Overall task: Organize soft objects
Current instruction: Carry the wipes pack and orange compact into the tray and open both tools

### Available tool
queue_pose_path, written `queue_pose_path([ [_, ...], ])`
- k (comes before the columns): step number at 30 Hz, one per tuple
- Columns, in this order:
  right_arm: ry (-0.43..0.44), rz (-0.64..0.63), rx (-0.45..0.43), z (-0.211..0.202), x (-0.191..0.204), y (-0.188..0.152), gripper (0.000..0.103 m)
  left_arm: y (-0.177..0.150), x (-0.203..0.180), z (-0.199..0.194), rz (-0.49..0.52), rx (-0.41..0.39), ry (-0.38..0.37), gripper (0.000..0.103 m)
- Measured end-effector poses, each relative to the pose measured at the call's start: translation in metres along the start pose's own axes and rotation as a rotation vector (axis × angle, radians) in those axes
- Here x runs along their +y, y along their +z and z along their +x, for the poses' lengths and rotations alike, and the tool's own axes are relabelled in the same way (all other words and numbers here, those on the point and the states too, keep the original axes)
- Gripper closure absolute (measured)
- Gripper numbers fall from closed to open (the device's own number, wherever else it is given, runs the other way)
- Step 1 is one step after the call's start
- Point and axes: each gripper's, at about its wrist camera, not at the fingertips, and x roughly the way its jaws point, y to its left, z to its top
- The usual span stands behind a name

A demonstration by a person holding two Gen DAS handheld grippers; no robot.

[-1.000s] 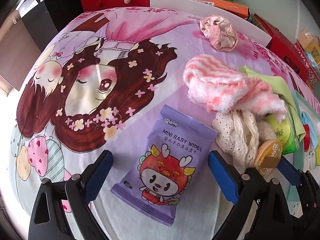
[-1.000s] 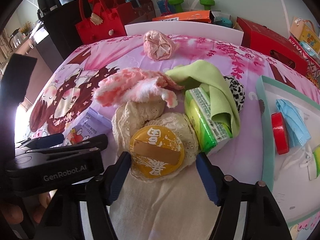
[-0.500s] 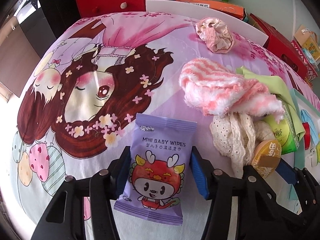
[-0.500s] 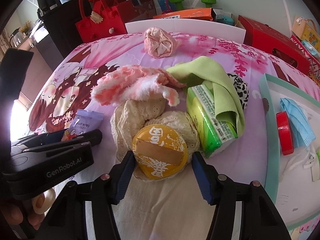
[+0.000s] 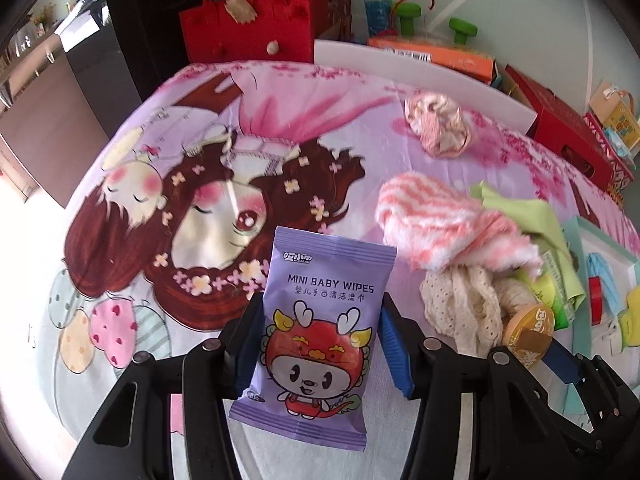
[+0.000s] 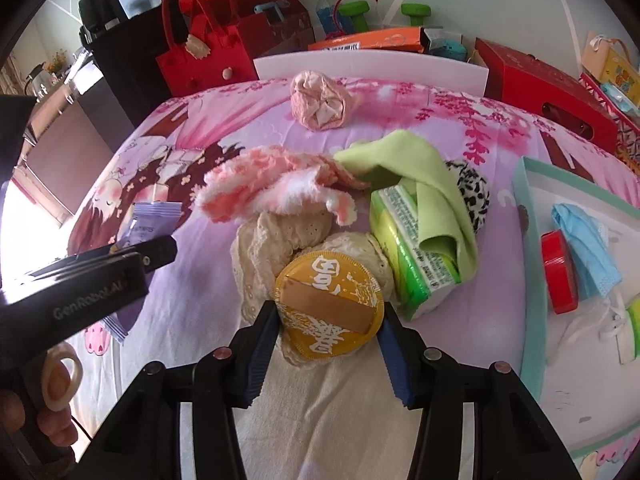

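My left gripper (image 5: 320, 304) is shut on a purple pack of mini baby wipes (image 5: 320, 344) and holds it upright, off the cartoon bedsheet (image 5: 200, 200). In the right wrist view the pack (image 6: 154, 224) shows at the left. My right gripper (image 6: 329, 310) points down at a yellow round pack (image 6: 328, 304). Its jaws are closing, and the blue pads touch the pack's two sides. The pack lies on a cream lace cloth (image 6: 280, 240). Behind it lie a pink-and-white fluffy cloth (image 6: 272, 188), a green cloth (image 6: 416, 176) over a green tissue pack (image 6: 408, 252), and a bunched pink cloth (image 6: 320, 100).
A teal-rimmed white tray (image 6: 528, 208) at the right holds a blue mask (image 6: 584, 236) and a red tape roll (image 6: 560, 276). A red felt bag (image 6: 200, 60), a white board (image 6: 368, 64) and a red box (image 6: 540, 88) line the far edge.
My left gripper closed on the wipes pack and lifted it off the sheet. The right jaws narrowed around the yellow round pack while that hand stayed put.
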Motion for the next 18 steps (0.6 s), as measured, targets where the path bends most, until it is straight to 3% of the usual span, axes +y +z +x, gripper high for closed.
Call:
queue_pose_path([
  [18, 0.032, 0.022, -0.113, -0.048, -0.009, 0.007, 0.050, 0.006, -0.011, -0.059, 0.019, -0.175, -0.001, 0.047],
])
